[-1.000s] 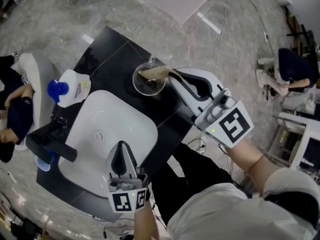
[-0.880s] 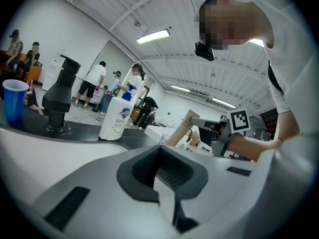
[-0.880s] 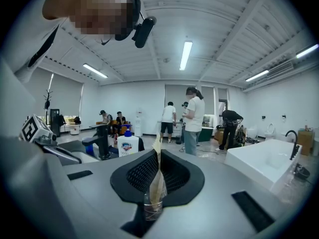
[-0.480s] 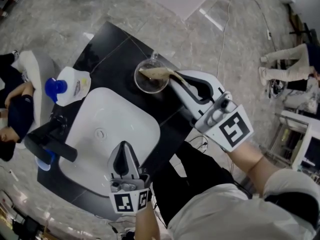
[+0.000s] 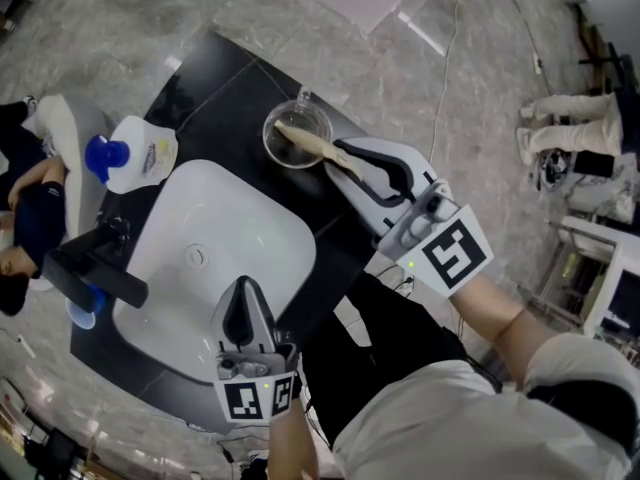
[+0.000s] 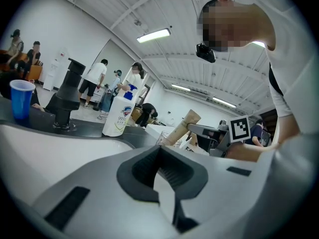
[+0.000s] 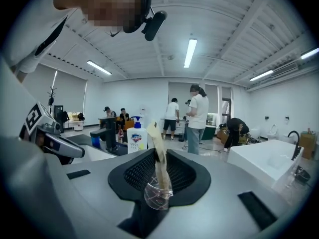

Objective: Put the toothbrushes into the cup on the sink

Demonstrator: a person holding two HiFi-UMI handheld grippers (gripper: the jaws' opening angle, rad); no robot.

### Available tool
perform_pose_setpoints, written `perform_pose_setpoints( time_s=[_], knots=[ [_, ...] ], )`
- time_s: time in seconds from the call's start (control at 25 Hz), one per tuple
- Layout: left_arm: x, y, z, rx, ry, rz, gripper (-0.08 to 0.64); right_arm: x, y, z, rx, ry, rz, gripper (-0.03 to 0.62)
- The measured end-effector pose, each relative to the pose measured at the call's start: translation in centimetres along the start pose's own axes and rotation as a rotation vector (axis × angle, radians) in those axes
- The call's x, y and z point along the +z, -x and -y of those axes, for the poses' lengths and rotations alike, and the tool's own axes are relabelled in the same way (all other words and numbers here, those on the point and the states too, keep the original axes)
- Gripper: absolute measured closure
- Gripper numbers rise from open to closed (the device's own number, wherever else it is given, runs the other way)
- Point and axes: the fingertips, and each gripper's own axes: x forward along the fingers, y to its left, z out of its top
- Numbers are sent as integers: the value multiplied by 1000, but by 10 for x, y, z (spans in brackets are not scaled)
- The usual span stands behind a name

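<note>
A clear glass cup (image 5: 297, 134) stands on the black counter behind the white sink (image 5: 255, 230). A toothbrush in a tan paper wrapper (image 5: 305, 144) leans into the cup, its far end inside the rim. My right gripper (image 5: 338, 157) is shut on the toothbrush's near end, just right of the cup. In the right gripper view the toothbrush (image 7: 158, 156) rises between the jaws of that gripper (image 7: 158, 172), with the cup (image 7: 159, 195) below. My left gripper (image 5: 242, 298) hovers over the sink's front rim, shut and holding nothing; its own view shows the closed gripper (image 6: 162, 171).
A soap bottle with a blue pump (image 5: 135, 156) stands left of the sink. A black faucet (image 5: 92, 268) and a blue plastic cup (image 5: 82, 313) are at the sink's left end. People stand and sit around the room.
My right gripper has edged toward the cup with the toothbrush, whose far end now sits lower in the cup. The left gripper has stayed put.
</note>
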Motion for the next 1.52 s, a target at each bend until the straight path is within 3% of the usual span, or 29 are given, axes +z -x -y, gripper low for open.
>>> perform_pose_setpoints(
  time_s=[0.08, 0.32, 1.12, 1.52],
  knots=[
    [0, 3, 2, -4, 5, 5, 557, -2, 1, -3, 5, 3, -16, 479],
    [-4, 13, 9, -7, 5, 9, 557, -3, 9, -11, 13, 26, -35, 468],
    [-7, 23, 33, -4, -2, 34, 557, 6, 39, -16, 21, 32, -14, 468],
    [17, 23, 62, -30, -39, 78, 557, 34, 61, -15, 26, 52, 14, 488]
  ],
)
